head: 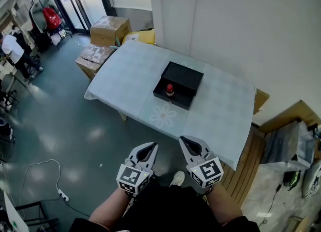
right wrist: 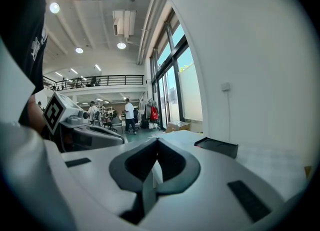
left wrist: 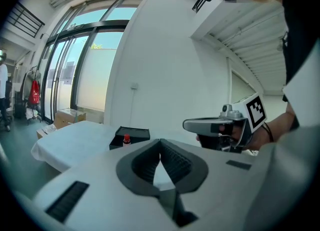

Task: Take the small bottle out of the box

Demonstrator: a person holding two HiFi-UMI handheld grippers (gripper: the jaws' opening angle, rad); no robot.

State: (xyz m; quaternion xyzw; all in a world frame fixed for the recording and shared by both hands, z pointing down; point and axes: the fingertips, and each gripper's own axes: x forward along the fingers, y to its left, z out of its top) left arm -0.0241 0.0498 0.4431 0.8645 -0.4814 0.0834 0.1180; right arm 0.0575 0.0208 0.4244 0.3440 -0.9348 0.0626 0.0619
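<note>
Right now your left claw and right claw sit low by your body, well apart from the tabletop, each closed tip to tip on nothing. From your head, the small bottle stands upright inside the open black box, near its left edge. Your left gripper view catches its red cap; your right gripper view shows only the box's wall.

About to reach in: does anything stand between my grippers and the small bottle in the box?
Nothing visible does. The small bottle stands in the black box with nothing over it; only floor and tablecloth separate it from the shut left gripper and right gripper.
</note>
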